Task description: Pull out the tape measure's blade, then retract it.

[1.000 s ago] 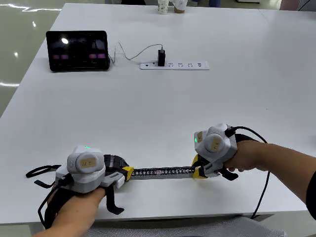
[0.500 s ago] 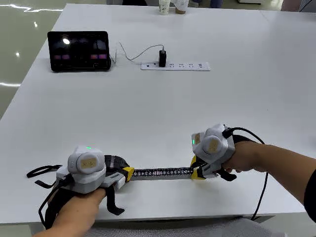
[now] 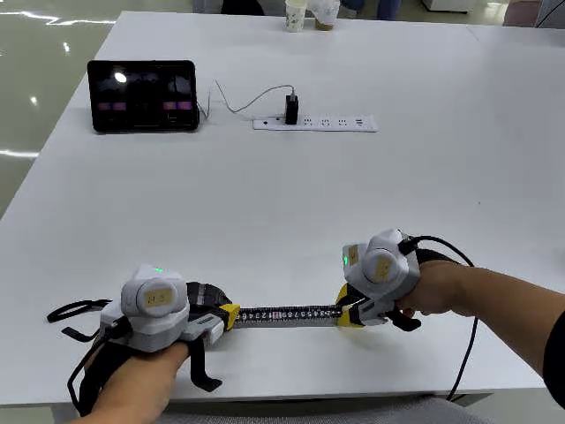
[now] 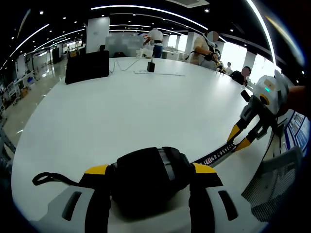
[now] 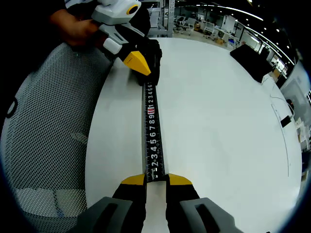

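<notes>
Black tape measure case (image 4: 146, 182) sits clamped in the left gripper (image 3: 222, 314) at the near edge of the white table (image 3: 291, 203). Its blade (image 5: 152, 131) runs right to the right gripper (image 5: 156, 179), pinched on its tip. Far left stands a tablet (image 3: 143, 83).

left gripper (image 4: 151, 171) | clamped on tape measure (image 4: 146, 187) | blade (image 4: 218, 155) out to right gripper (image 4: 240, 138)

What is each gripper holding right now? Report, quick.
Left gripper: shut on the tape measure case.
Right gripper: shut on the blade, at its tip.
</notes>
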Motion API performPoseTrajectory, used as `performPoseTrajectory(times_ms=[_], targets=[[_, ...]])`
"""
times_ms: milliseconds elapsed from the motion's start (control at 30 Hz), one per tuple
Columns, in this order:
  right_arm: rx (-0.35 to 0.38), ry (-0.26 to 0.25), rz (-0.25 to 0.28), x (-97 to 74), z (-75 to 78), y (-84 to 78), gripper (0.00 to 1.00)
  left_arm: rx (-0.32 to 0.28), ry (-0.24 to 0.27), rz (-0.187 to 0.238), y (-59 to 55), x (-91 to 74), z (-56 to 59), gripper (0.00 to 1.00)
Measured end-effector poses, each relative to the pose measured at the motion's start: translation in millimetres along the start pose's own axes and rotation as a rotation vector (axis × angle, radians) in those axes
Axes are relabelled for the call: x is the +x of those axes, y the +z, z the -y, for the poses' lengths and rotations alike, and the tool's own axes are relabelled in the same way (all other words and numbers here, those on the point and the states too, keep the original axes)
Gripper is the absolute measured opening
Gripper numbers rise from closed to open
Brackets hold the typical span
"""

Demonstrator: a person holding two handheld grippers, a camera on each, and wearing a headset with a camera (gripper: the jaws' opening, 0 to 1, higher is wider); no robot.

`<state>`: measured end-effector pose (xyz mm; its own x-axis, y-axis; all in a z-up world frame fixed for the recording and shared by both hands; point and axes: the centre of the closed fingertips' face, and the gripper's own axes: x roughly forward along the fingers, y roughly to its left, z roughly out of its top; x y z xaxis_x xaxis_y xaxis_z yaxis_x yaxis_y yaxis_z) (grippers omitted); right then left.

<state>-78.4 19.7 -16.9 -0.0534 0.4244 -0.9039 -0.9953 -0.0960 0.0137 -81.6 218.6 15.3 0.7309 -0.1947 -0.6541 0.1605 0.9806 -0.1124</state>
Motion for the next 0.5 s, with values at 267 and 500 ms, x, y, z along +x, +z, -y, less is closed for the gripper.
performPoseTrajectory(times_ms=[267,500], targets=[[0.006,-0.002,0.003,1.3,-0.1,2.5,0.12,0.0,0.0,0.0,-0.1,-0.2,0.5,0.6],[0.006,-0.003,0.003,2.4,-0.3,4.8,0.12,0.0,0.0,0.001,-0.4,-0.1,0.7,0.6]])
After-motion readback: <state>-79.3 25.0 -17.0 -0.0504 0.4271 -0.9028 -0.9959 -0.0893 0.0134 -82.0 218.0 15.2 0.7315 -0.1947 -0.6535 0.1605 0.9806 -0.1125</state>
